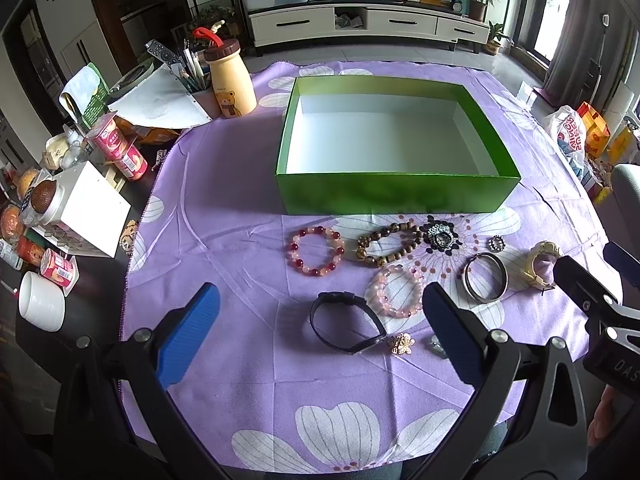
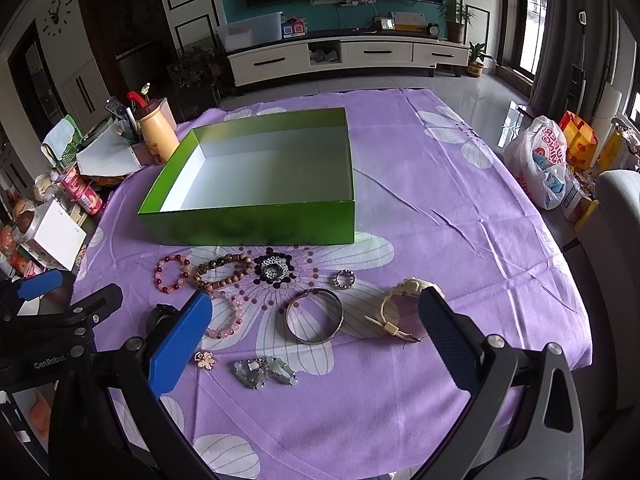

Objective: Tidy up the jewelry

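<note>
An empty green box (image 1: 396, 196) with a white inside stands on the purple flowered cloth (image 1: 224, 240). In front of it lie a red bead bracelet (image 1: 316, 250), a brown bead bracelet (image 1: 388, 246), a pink bead bracelet (image 1: 398, 290), a silver bangle (image 1: 486, 282), a cream watch (image 1: 542, 264) and a black band (image 1: 348, 322). My left gripper (image 1: 320, 332) hovers open just above the black band, holding nothing. My right gripper (image 2: 316, 340) is open over the silver bangle (image 2: 314, 316), with the cream watch (image 2: 404, 300) by its right finger. A pale green bead bracelet (image 2: 266, 372) lies nearest me.
A black-and-white brooch (image 1: 442, 236), a small ring (image 2: 345, 279) and a gold flower brooch (image 2: 205, 359) also lie on the cloth. Left of the cloth stand a yellow bear bottle (image 1: 232, 84), snack tubes (image 1: 120, 148), a white cup (image 1: 42, 300) and a white box (image 1: 92, 208). A plastic bag (image 2: 540, 160) sits at the right.
</note>
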Action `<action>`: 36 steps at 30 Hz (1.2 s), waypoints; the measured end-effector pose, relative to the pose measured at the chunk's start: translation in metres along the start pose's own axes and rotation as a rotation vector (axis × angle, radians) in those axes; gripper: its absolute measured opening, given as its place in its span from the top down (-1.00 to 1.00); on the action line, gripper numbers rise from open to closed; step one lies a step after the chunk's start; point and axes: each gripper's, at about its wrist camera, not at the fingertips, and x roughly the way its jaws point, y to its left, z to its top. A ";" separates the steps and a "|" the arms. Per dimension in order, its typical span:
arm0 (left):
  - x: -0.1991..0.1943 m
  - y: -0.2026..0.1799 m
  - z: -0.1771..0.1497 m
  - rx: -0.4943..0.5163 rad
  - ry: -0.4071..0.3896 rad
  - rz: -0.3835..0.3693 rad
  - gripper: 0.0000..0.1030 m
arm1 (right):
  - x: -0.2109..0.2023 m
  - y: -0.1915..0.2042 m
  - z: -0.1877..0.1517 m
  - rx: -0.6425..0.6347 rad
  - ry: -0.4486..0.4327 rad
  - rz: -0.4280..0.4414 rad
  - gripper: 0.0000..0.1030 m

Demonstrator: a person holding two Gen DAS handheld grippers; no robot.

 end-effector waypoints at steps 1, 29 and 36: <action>0.000 0.000 0.000 0.000 0.000 0.001 -0.96 | 0.000 0.000 0.000 0.000 0.000 0.000 -0.97; -0.001 -0.003 0.000 0.009 -0.006 -0.031 -0.96 | -0.001 0.000 -0.003 -0.002 0.004 0.006 -0.97; -0.002 -0.003 -0.002 0.009 -0.006 -0.039 -0.96 | -0.004 0.000 -0.003 -0.002 -0.002 0.005 -0.97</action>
